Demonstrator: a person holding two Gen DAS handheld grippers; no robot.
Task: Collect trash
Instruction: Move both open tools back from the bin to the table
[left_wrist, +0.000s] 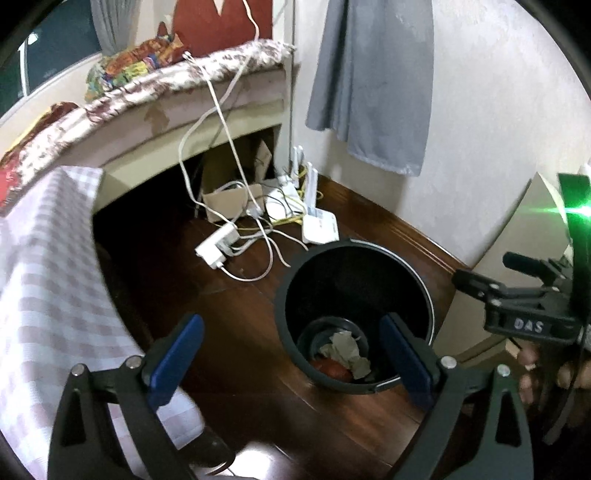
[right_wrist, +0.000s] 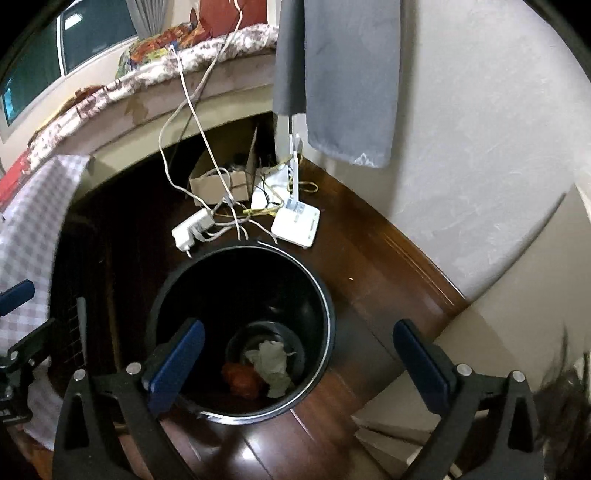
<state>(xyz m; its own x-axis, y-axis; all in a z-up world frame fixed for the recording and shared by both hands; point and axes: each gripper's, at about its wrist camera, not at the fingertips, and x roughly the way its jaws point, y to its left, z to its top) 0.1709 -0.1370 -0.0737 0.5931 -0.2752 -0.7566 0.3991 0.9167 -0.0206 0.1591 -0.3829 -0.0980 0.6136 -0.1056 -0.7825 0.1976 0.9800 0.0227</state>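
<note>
A black round trash bin (left_wrist: 424, 284) (right_wrist: 328, 306) stands on the dark wood floor. Inside it lie a crumpled pale paper (left_wrist: 345, 350) (right_wrist: 271, 360) and a red piece of trash (left_wrist: 332, 369) (right_wrist: 242, 378). My left gripper (left_wrist: 295, 360) is open and empty, held above the bin's left side. My right gripper (right_wrist: 299, 363) is open and empty, above the bin's right rim. The right gripper's body also shows at the right edge of the left wrist view (left_wrist: 524, 310).
A bed with a patterned cover (left_wrist: 155, 92) and a checked cloth (left_wrist: 44, 295) stand left. A power strip (left_wrist: 218, 245), white cables, a router (right_wrist: 295, 221) and a cardboard box (right_wrist: 218, 182) lie behind the bin. A grey cloth (left_wrist: 373, 81) hangs on the wall.
</note>
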